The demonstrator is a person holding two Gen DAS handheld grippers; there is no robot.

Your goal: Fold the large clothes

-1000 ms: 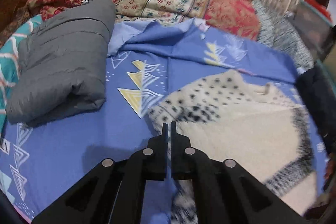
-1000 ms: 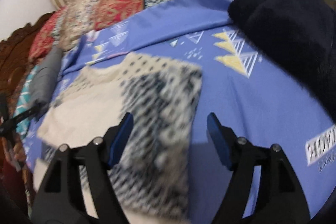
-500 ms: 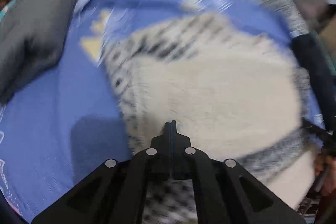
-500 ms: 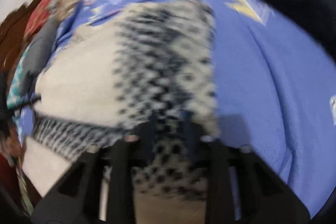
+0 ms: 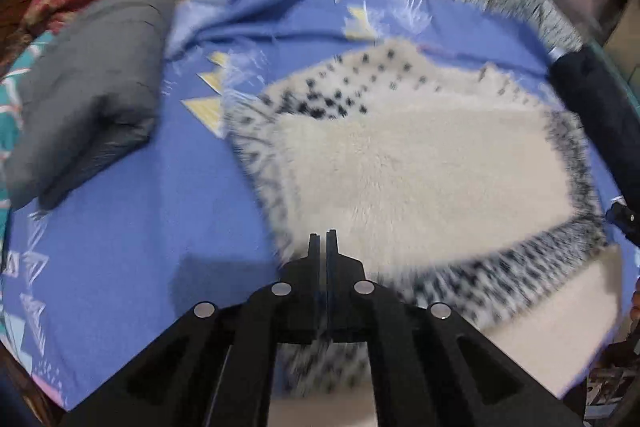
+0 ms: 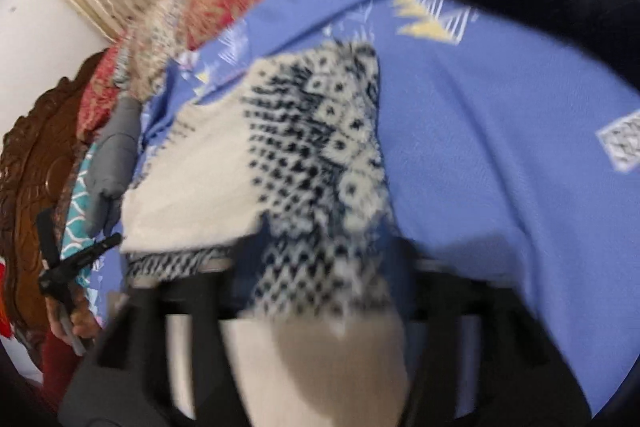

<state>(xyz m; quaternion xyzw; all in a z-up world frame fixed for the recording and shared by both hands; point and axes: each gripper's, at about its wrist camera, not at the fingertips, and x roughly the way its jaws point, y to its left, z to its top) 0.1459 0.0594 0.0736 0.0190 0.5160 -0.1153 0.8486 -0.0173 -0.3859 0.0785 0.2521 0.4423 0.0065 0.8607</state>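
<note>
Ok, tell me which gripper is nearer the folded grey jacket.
Left. The left gripper sits just right of the grey jacket; the right gripper is across the sweater.

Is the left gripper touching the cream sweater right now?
Touching. In the left wrist view the left gripper has its jaws shut, and the cream sweater edge runs in under the fingers and shows below them.

Blue-sheeted bed point(image 5: 120, 227), cream sweater point(image 5: 420, 167), grey pillow point(image 5: 88, 99)
</note>
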